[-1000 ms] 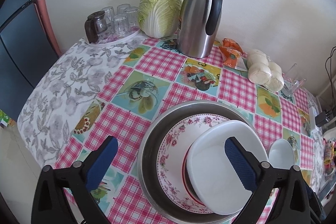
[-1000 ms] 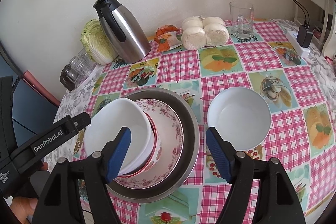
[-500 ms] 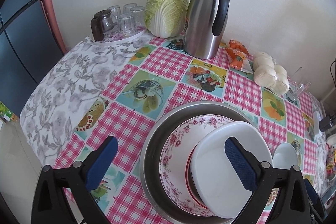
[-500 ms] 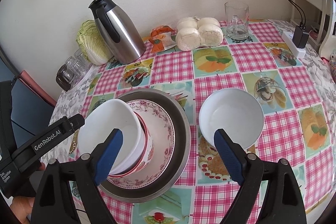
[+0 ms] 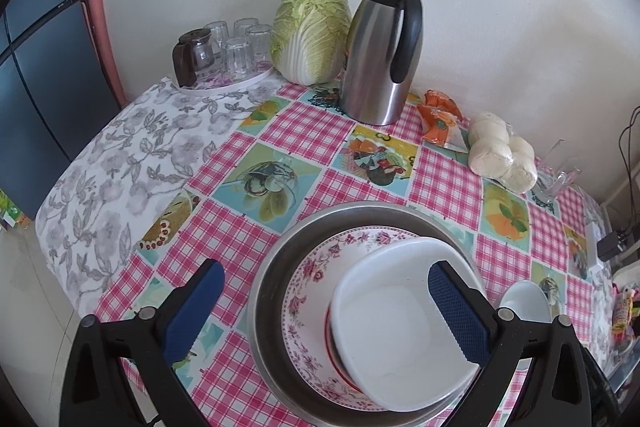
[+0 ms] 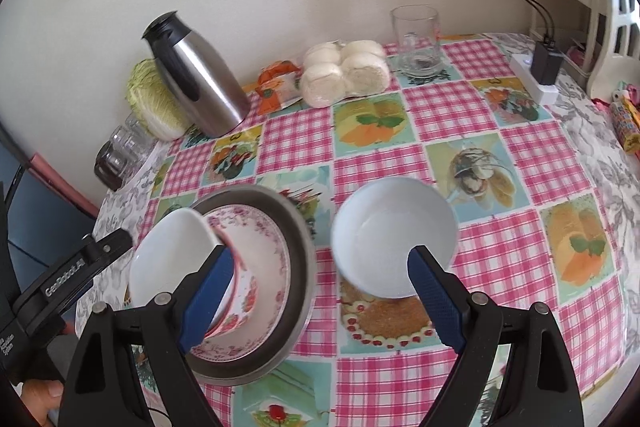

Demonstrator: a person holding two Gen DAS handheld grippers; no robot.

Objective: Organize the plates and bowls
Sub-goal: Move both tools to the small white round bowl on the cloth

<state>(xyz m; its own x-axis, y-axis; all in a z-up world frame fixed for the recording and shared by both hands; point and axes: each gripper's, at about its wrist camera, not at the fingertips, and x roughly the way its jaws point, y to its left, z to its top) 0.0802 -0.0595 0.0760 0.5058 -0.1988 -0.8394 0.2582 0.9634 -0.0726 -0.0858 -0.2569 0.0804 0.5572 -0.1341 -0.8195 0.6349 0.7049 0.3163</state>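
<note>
Only the right wrist view shows the loose white bowl (image 6: 394, 237) whole on the table (image 6: 472, 111); left gripper (image 5: 324, 311) and right gripper (image 6: 320, 301) jaws apart, right's just widened, empty; second white bowl (image 5: 400, 323) stacked on one floral plate (image 5: 316, 267) in one steel basin (image 5: 272, 267).

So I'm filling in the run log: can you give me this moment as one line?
left gripper: open, over stacked white bowl | right gripper: open, just widened, nothing gripped, near loose white bowl | stack in metal basin
</note>
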